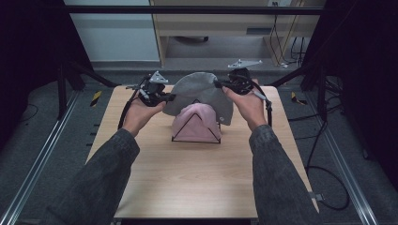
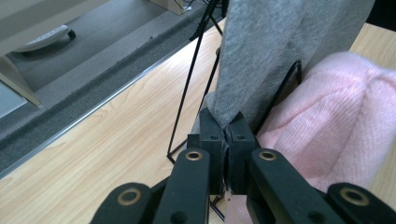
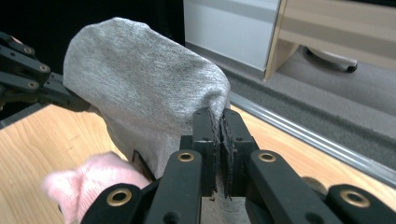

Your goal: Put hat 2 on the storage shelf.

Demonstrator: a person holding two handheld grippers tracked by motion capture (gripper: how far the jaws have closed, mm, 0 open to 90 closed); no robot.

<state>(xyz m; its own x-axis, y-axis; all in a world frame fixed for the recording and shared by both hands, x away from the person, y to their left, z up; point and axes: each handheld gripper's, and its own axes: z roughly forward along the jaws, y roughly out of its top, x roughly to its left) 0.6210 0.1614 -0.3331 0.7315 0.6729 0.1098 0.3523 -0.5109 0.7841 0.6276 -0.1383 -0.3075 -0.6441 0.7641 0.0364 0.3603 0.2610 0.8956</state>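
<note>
Nearest the person, at the middle of the wooden table (image 1: pixel 187 178), a black wire stand (image 1: pixel 179 130) already wears a pink knit hat (image 1: pixel 197 123). Just above and behind it hangs a grey hat (image 1: pixel 199 89), stretched sideways between both tools: the left gripper (image 1: pixel 170 97) has its jaws pinched tight on the left edge of the brim, and the right gripper (image 1: pixel 219 85) is clamped on the right edge. Both sit about level and equally near, so the hat's opening runs left to right over the stand. Judging from this, lowering it straight down toward the person would seat it over the pink one.
</note>
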